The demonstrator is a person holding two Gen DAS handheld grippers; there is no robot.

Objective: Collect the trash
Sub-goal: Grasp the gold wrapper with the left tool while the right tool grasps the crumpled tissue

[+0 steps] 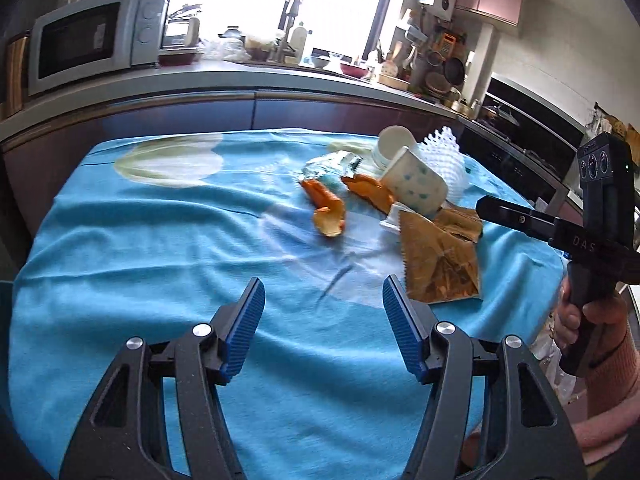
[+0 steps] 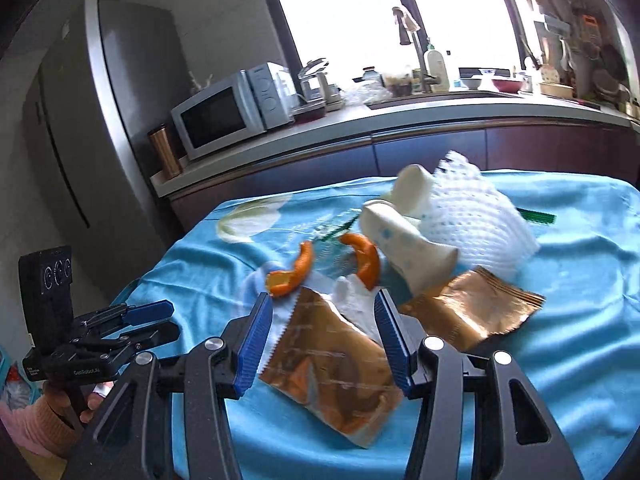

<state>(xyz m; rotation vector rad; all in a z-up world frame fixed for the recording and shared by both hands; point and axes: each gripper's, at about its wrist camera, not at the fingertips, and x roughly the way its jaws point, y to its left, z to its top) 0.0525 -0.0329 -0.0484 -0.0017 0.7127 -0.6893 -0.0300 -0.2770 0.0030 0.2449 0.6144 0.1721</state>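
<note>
Blue ribbed jaws of my left gripper (image 1: 323, 312) stand spread and empty over the turquoise cloth on the desk (image 1: 160, 240), the trash heap ahead to the right: orange peel (image 1: 326, 210), paper cups (image 1: 416, 188), foil wrapper (image 1: 440, 264).

From the right wrist, my right gripper (image 2: 322, 332) is spread, straddling a foil wrapper (image 2: 332, 364) without pinching. I'd settle lower, square up, then close.

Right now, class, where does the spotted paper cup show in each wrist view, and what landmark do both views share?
Left wrist view: spotted paper cup lies tipped over, right of centre, above the gold wrapper.
Right wrist view: spotted paper cup lies centre-right, beside the white foam net.
Shared landmark: the microwave.
</note>
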